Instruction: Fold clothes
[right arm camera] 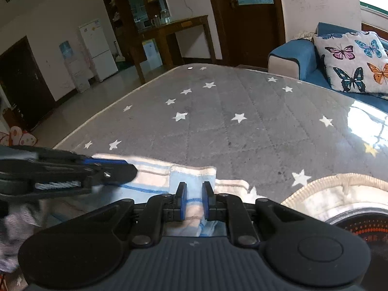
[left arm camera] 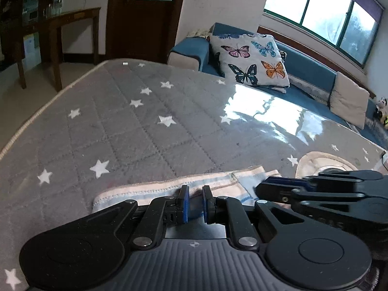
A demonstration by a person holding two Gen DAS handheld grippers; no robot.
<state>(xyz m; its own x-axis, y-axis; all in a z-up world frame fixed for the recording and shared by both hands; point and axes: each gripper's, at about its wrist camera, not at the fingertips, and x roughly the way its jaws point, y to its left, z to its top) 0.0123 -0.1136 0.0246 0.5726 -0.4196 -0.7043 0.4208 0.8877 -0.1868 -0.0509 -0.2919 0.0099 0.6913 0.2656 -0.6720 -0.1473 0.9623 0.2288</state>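
The folded garment (left arm camera: 169, 189), pale blue with pink-white banded edges, lay at the near end of the grey star-printed table cover (left arm camera: 126, 126), its long axis running left to right across your view. Your left gripper (left arm camera: 195, 202) sat low over its near edge, jaws a narrow gap apart with cloth between them; whether it was pinched, I could not tell. Your right gripper (right arm camera: 194, 200) matched that, and its grip was equally unclear. Ahead, the cover lay open to its far edge. A butterfly cushion (left arm camera: 252, 59) rested on the blue sofa (left arm camera: 312, 72) beyond.
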